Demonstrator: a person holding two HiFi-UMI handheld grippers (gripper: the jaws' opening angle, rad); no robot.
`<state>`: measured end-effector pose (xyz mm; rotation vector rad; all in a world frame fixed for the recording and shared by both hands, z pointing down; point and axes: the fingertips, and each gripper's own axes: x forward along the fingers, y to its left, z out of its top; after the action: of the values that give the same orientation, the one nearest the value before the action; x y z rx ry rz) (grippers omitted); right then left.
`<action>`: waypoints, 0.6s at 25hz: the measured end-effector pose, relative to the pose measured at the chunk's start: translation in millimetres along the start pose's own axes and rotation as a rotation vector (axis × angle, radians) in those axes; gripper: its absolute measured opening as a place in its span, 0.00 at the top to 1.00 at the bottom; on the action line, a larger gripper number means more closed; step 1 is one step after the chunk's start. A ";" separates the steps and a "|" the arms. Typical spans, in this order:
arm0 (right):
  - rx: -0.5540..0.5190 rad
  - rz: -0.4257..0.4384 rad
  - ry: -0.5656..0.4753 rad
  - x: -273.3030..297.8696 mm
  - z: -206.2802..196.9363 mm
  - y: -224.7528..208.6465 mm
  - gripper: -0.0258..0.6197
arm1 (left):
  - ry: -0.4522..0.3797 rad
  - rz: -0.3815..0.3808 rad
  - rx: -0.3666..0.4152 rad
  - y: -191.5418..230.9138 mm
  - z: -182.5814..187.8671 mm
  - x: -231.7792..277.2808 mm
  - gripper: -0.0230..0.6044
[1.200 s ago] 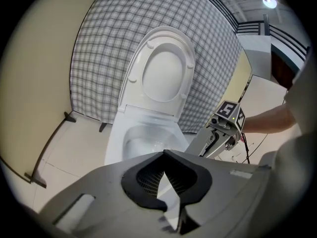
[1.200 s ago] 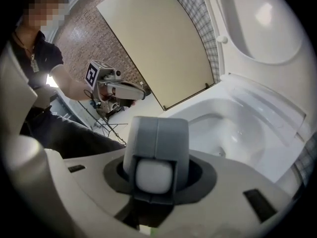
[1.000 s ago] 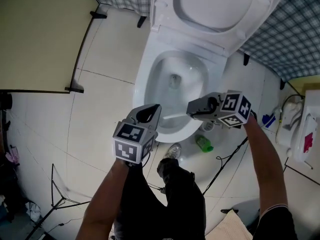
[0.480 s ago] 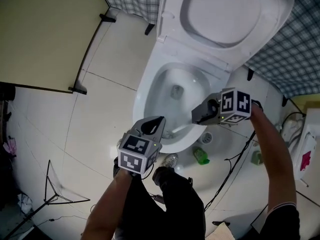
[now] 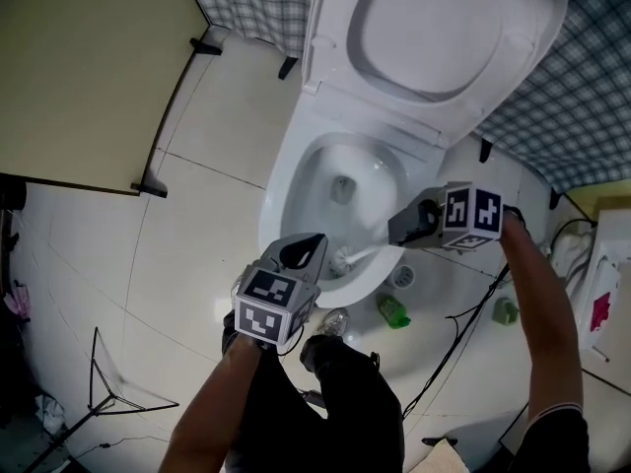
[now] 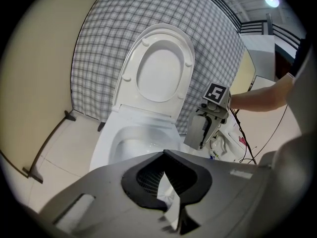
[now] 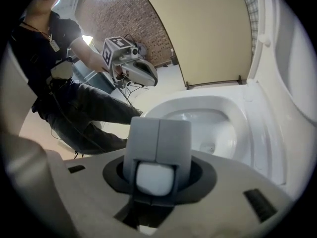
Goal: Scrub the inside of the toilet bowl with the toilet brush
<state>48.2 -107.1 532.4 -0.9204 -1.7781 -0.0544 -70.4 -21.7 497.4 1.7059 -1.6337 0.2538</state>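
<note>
The white toilet bowl [image 5: 281, 180] stands with lid and seat [image 5: 444, 28] raised. My right gripper [image 5: 404, 230] is over the bowl's right rim, shut on the white toilet brush handle [image 5: 373, 251]. The brush head [image 5: 342, 261] rests low against the near inner wall. In the right gripper view the jaws [image 7: 157, 125] close round the handle's end [image 7: 154, 178], with the bowl [image 7: 237, 108] beyond. My left gripper [image 5: 301, 254] hovers at the front rim, its tips together and holding nothing. It also shows in the right gripper view [image 7: 143, 73]. The left gripper view shows the bowl [image 6: 106, 143] and the right gripper [image 6: 200, 133].
A green bottle [image 5: 391, 310] and a small green item [image 5: 505, 310] lie on the tiled floor right of the toilet, among black cables [image 5: 463, 313]. A beige partition [image 5: 79, 67] is at the left, a thin stand [image 5: 108, 392] at lower left. The person's shoe [image 5: 335, 323] is below the bowl.
The right gripper has shifted slightly right and lower, and the brush head has come toward the bowl's near wall. The left gripper has stayed by the front rim.
</note>
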 end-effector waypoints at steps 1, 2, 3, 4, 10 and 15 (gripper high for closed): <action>0.022 -0.026 -0.023 -2.9 -0.7 0.7 0.69 | 0.000 -0.010 0.007 -1.7 1.4 0.5 0.95; 0.048 -0.055 -0.050 -5.7 -1.7 1.8 0.69 | 0.001 -0.021 0.014 -3.3 3.0 1.0 0.95; 0.077 -0.085 -0.079 -8.0 -2.6 3.6 0.69 | 0.003 -0.034 0.023 -4.7 4.4 1.2 0.95; 0.107 -0.115 -0.110 -9.6 -3.3 6.1 0.69 | 0.006 -0.046 0.032 -5.8 5.6 1.2 0.95; 0.303 -0.371 -0.281 -17.1 -8.7 16.0 0.69 | 0.045 -0.115 0.080 -11.8 6.5 -4.1 0.95; 0.502 -0.645 -0.364 -21.8 -10.4 28.7 0.68 | 0.078 -0.159 0.116 -5.4 -7.9 -6.2 0.95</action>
<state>76.3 -103.9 507.8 0.0275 -2.2229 0.1511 -63.7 -12.5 497.1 1.8784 -1.4434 0.3383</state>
